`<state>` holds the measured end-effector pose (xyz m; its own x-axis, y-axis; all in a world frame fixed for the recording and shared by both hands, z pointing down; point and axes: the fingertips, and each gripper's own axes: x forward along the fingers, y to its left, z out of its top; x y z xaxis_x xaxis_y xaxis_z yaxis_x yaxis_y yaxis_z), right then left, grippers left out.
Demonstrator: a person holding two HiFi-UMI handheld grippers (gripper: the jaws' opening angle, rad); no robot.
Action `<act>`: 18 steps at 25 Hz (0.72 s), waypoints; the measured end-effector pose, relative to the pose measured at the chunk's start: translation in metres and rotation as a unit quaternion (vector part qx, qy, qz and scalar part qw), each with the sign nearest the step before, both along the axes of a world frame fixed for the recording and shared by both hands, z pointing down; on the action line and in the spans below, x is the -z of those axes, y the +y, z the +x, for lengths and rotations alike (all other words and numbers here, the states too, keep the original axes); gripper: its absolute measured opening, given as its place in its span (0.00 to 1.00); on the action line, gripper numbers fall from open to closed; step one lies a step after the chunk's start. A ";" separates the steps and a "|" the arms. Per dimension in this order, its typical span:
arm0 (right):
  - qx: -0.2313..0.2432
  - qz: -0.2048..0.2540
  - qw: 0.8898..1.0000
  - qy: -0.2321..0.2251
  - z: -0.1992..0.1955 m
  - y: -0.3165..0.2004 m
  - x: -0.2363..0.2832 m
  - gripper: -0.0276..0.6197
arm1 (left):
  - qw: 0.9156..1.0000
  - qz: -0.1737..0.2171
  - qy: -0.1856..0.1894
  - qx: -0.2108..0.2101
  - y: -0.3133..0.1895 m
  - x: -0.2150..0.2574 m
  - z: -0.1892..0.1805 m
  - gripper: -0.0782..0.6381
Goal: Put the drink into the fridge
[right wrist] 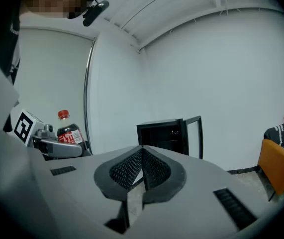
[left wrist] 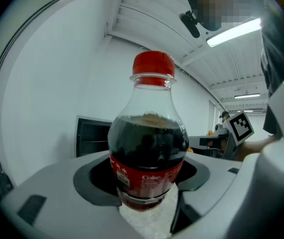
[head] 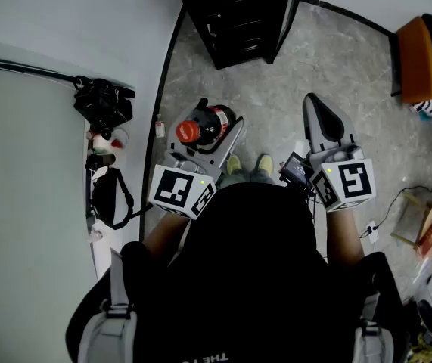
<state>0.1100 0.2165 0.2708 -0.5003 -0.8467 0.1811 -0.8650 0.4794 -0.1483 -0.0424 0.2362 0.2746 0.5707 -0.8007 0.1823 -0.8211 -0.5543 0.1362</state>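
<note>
Head view: the left gripper, left of centre, is clamped on a cola bottle of clear plastic holding dark liquid. The bottle has a red screw cap and a red label band. Each tool carries a white cube printed with black square markers. The right gripper, right of centre, has its smooth grey jaws pressed together on nothing. At the upper middle stands the fridge, a black box-shaped cabinet with its door swung open. The floor is grey and stone-patterned. An orange chair shows at the upper right edge.

Left gripper view: the bottle fills the centre, upright, with a rounded shoulder narrowing to the ribbed red cap. The glossy label reads "Coke" in white beside smaller white characters I cannot read. Curved dark pads set in matt grey plastic press on its lower body from both sides. The fridge is a dark rectangle at the middle left.

Right gripper view: the dark, mesh-textured pads meet in a closed V at the lower centre of the gripper, with nothing between them. The fridge stands behind, its glass-paned door ajar. The bottle appears small at the middle left, held in the other tool.
</note>
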 end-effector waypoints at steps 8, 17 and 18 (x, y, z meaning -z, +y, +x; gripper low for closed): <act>0.003 -0.001 1.000 -0.029 -0.013 -0.006 0.002 0.06 | 1.000 0.000 0.004 -0.002 -0.003 0.003 -0.010 0.55; -0.017 -0.013 0.998 -0.059 -0.027 0.000 -0.010 0.06 | 1.000 0.006 -0.001 -0.004 -0.001 0.001 -0.034 0.55; -0.020 -0.019 0.998 -0.058 -0.029 0.002 -0.013 0.06 | 1.000 0.008 -0.004 -0.005 0.000 0.001 -0.036 0.55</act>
<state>0.0815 0.2186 0.2842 -0.4856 -0.8602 0.1558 -0.8592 0.4368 -0.2665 -0.0789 0.2364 0.2734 0.5771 -0.7978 0.1748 -0.8167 -0.5643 0.1205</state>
